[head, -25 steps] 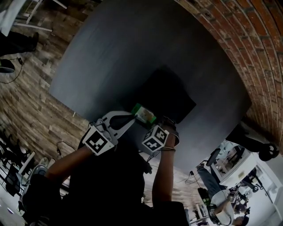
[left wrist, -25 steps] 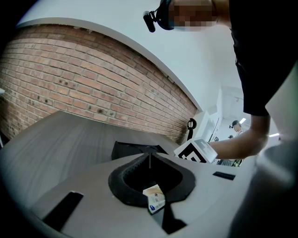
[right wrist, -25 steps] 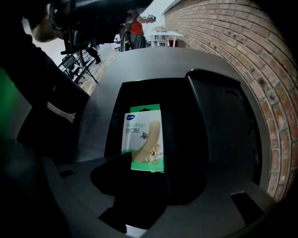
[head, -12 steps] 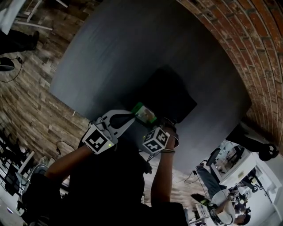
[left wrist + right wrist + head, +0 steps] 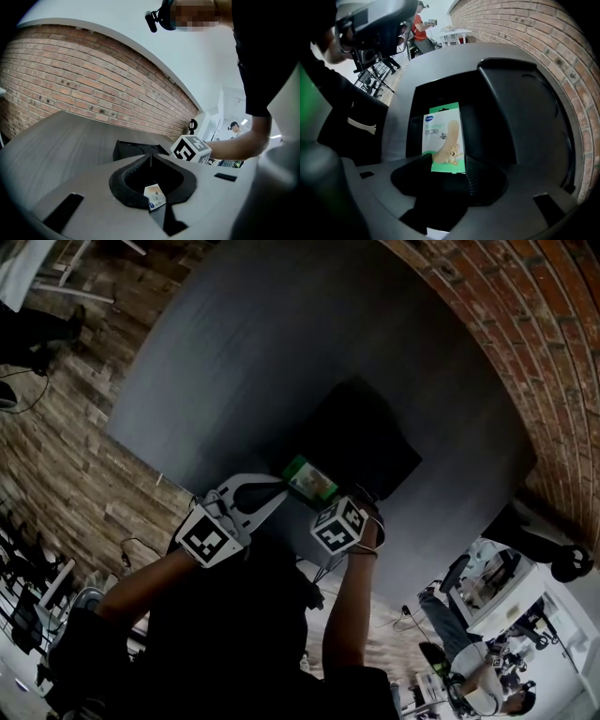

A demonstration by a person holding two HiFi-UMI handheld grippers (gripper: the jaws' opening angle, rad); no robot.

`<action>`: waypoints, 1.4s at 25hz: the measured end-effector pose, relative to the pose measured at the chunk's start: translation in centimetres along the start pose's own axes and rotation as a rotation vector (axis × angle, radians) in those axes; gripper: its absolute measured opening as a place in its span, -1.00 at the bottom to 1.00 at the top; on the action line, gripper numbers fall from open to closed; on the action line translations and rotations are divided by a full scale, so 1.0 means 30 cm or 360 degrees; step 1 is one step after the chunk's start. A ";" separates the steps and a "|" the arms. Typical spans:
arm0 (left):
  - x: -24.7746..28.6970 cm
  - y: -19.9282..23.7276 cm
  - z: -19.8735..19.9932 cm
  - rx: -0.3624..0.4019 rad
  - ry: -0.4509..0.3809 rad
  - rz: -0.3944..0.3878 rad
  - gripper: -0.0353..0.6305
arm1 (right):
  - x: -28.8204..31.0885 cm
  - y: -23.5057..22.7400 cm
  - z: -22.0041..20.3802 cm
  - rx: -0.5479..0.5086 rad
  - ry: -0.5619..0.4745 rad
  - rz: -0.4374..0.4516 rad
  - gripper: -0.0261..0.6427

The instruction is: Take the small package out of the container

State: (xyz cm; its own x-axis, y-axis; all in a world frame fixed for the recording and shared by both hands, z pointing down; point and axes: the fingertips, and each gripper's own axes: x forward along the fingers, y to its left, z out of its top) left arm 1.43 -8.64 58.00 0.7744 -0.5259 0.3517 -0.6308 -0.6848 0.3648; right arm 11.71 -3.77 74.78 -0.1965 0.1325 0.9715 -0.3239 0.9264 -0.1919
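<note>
Now the small package (image 5: pixel 443 136) lies at the near-left of the black container (image 5: pixel 525 117). Its near end sits between the right gripper (image 5: pixel 446 165), jaws opening. Left gripper (image 5: pixel 151 158) jaws closed, empty. Package looks light, thin, stiff, slick; pinch its side edges.

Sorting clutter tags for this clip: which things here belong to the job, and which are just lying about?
Job: small bandage package; black container; left gripper, shut; right gripper, jaws opening, package between them.
Just around: grey table; brick wall; bystander in red; white desk.
</note>
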 end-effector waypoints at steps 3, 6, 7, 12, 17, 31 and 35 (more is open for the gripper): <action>-0.001 -0.001 -0.005 0.0008 0.0006 -0.0005 -0.77 | -0.006 -0.003 0.003 0.0003 -0.0018 -0.0005 -0.22; -0.006 -0.001 -0.008 0.0005 -0.0002 -0.0005 -0.76 | -0.013 0.000 0.007 -0.0023 -0.0034 -0.0080 -0.24; -0.006 -0.001 -0.008 0.0005 -0.0007 -0.0004 -0.76 | -0.015 0.002 0.008 -0.0032 -0.0039 -0.0107 -0.24; -0.004 0.003 -0.004 0.0001 -0.0023 0.0003 -0.76 | -0.036 0.003 0.012 -0.0053 -0.0059 -0.0199 -0.30; -0.012 0.006 -0.002 0.0001 -0.0028 0.0006 -0.76 | -0.073 -0.009 0.026 -0.0062 -0.0107 -0.0286 -0.46; -0.024 -0.024 0.010 0.0015 -0.0052 -0.0029 -0.77 | -0.170 0.063 0.061 0.0003 -0.0254 -0.0376 -0.71; -0.035 -0.033 0.016 0.0026 -0.0065 -0.0033 -0.76 | -0.178 0.099 0.060 0.0022 -0.0280 -0.0383 -0.72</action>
State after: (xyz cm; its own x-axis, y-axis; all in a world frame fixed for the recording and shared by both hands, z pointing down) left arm 1.28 -7.66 56.85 0.7888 -0.5316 0.3086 -0.6141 -0.7037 0.3573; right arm 10.13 -2.36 68.77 -0.2694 -0.1546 0.9505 -0.3929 0.9188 0.0381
